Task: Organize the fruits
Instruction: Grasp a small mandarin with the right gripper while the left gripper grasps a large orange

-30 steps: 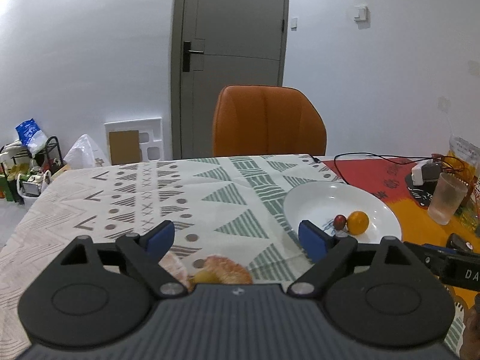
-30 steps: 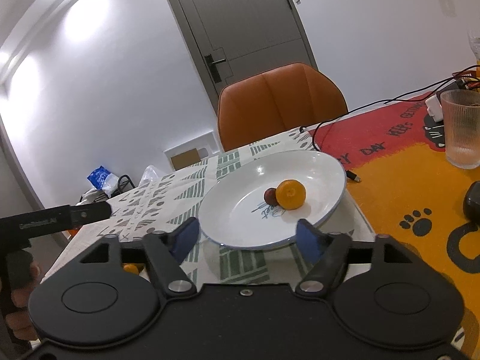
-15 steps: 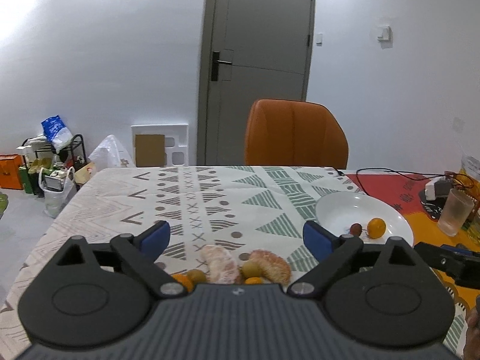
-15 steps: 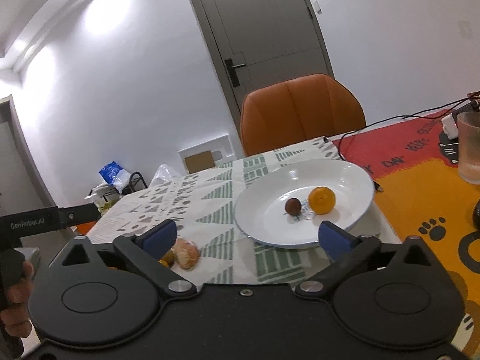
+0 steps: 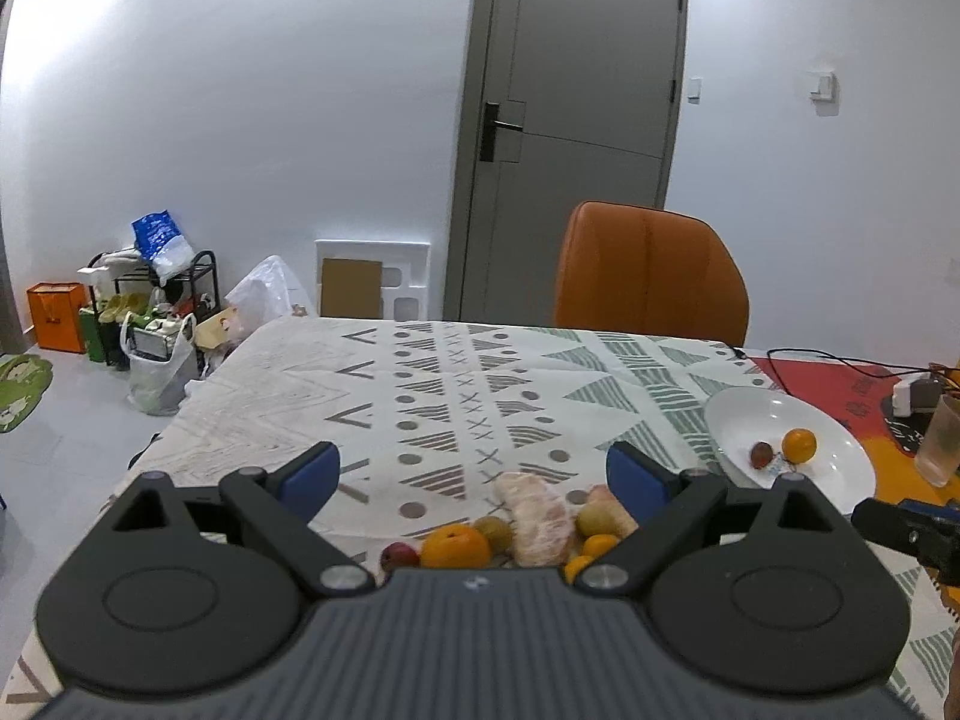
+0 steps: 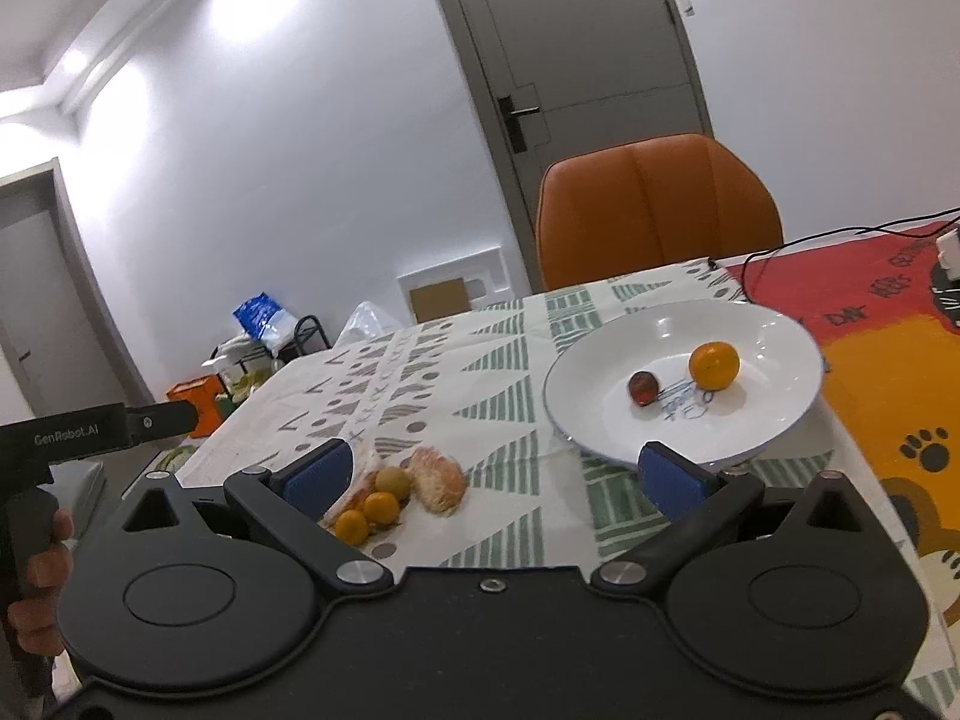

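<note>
A white plate [image 6: 774, 336] [image 5: 738, 420] holds a small orange [image 6: 713, 365] [image 5: 798, 445] and a dark red fruit [image 6: 644, 387] [image 5: 762, 453]. A pile of loose fruit lies on the patterned cloth: peeled citrus pieces [image 5: 537, 516] [image 6: 437, 479], an orange [image 5: 455, 547], a small red fruit [image 5: 398, 555] and small yellow-green fruits [image 6: 393, 482]. My left gripper [image 5: 474, 474] is open and empty, just behind the pile. My right gripper [image 6: 492, 474] is open and empty, between the pile and the plate's near rim.
An orange chair [image 5: 651, 273] stands at the table's far side. A ribbed glass [image 5: 943, 447] and a cable with an adapter [image 5: 909, 391] sit on the red and orange mat [image 6: 888, 372] to the right. Bags and a rack [image 5: 150, 312] stand on the floor at left.
Both grippers have pulled back and risen. More of the table and the loose fruit pile has come into view. The right gripper's jaws have opened wider.
</note>
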`<state>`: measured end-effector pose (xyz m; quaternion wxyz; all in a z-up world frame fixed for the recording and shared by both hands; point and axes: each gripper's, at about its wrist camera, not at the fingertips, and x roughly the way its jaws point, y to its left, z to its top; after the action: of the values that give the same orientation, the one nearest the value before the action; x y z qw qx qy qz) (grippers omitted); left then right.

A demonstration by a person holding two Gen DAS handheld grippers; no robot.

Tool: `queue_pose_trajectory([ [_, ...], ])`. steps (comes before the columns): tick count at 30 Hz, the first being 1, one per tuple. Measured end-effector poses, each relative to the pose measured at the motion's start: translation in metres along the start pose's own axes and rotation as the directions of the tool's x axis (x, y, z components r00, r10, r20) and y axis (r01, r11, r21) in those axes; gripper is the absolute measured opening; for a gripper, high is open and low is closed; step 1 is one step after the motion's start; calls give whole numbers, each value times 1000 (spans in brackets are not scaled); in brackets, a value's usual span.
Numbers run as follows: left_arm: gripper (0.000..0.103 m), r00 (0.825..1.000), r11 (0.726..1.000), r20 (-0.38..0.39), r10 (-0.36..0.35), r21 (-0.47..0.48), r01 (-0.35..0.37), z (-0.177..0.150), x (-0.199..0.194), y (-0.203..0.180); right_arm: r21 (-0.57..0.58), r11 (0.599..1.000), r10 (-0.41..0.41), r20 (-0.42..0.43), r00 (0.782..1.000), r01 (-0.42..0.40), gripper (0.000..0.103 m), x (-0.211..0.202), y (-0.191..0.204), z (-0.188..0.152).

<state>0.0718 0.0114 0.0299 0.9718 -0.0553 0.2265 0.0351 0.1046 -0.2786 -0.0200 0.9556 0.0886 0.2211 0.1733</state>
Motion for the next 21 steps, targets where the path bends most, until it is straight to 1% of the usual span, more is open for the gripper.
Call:
queue_pose_trajectory([
  [6,95,1000,1000,-6,10,-27,-10,-7,1,15,-28,999,17,-19,1000,-17,103,8,12,-4],
  [9,95,1000,1000,-11,13,-22,-13,-11,3,21,-37,999,30,-26,999,-31,103,12,16,-6],
  [12,95,1000,999,-15,19,-31,-19,-14,5,27,-65,997,39,-17,999,-40,100,16,24,-8],
  [13,94,1000,999,-17,21,-36,-21,-15,6,29,-77,996,36,-21,999,-38,99,18,26,-9],
  [15,94,1000,999,-21,22,-44,-23,-17,8,33,-86,995,39,-37,999,-42,90,23,30,-9],
  [21,92,999,998,-32,26,-52,-28,-24,15,38,-88,994,55,-71,996,-61,79,35,37,-12],
])
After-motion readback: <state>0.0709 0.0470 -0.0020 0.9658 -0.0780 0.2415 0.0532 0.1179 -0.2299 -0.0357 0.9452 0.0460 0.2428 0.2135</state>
